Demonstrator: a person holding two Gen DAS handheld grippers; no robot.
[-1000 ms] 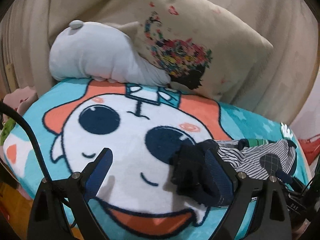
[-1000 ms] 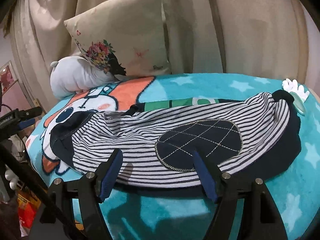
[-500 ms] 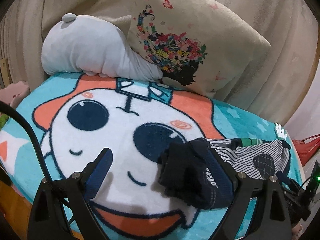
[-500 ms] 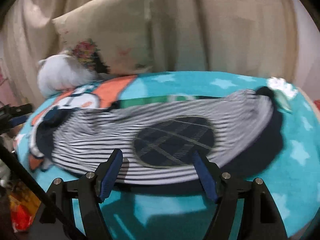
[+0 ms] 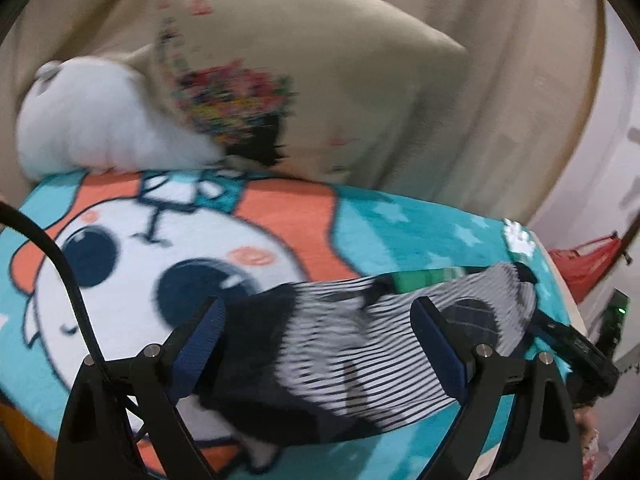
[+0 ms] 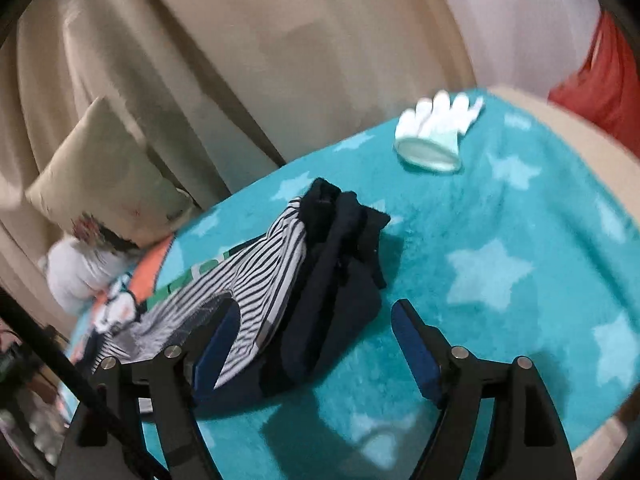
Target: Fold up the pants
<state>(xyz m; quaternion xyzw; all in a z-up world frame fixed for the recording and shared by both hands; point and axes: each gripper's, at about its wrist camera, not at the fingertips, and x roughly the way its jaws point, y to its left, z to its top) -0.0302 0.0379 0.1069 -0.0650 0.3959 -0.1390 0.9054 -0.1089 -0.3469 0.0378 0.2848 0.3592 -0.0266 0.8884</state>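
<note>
The striped pants (image 5: 352, 344) with navy cuffs and a dark checked patch lie lengthwise on the teal cartoon blanket (image 5: 400, 224). My left gripper (image 5: 318, 336) is open, its blue pads either side of the cuff end, just above the cloth. In the right wrist view the pants (image 6: 280, 280) show their navy waistband end, bunched and raised. My right gripper (image 6: 314, 348) is open over that waistband end, its left finger (image 6: 216, 340) on the striped cloth, its right finger over bare blanket (image 6: 500, 272).
A beige flowered cushion (image 5: 304, 80) and a white plush toy (image 5: 100, 128) lean against the curtain at the back. A white glove (image 6: 436, 132) lies on the blanket beyond the waistband. A red object (image 5: 588, 264) sits off the right edge.
My left gripper has swung right from the cuff's left side, so the pants now lie between its fingers. My right gripper has swung right from the patch to the waistband end. Both views are motion-blurred.
</note>
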